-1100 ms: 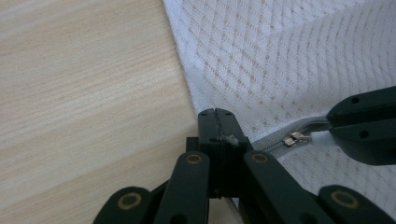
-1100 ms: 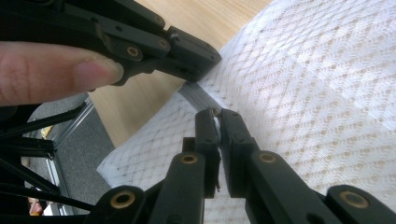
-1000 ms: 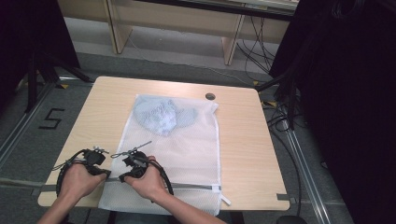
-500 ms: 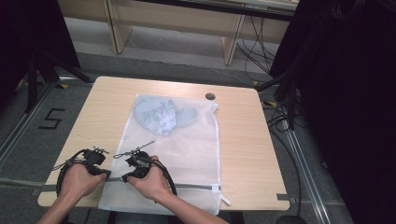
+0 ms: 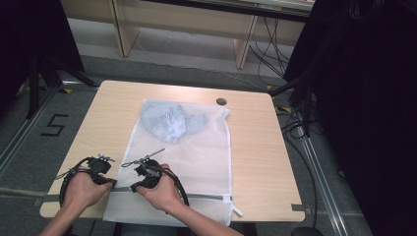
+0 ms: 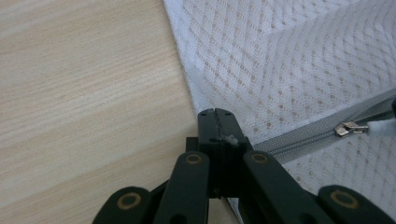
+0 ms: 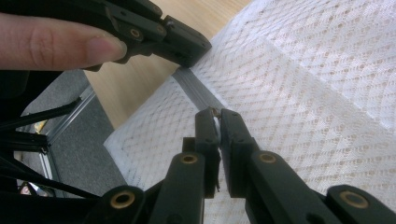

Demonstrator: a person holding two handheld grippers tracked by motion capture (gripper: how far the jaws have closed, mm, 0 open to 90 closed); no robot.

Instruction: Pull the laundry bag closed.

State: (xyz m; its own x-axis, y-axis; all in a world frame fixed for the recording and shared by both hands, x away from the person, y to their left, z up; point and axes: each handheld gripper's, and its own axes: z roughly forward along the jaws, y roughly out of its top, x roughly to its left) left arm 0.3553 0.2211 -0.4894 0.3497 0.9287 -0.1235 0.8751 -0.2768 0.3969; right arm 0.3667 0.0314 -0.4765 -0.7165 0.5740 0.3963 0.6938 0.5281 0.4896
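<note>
While mesh bag (image 5: 189, 162) lies on wood counter (image 5: 255, 147), grey floor round, I've L gripper (image 6: 215, 112) clenched on bag corner, R gripper (image 7: 217, 112) clenched on zipper pull (image 6: 348, 129).

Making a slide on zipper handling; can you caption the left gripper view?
Left gripper shut on the grey zipper's end at the white mesh laundry bag's edge, silver slider nearby.

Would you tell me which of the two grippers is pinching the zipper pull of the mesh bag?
The right gripper holds the zipper pull; the left gripper clamps the mesh bag at the zipper's end by its edge.
</note>
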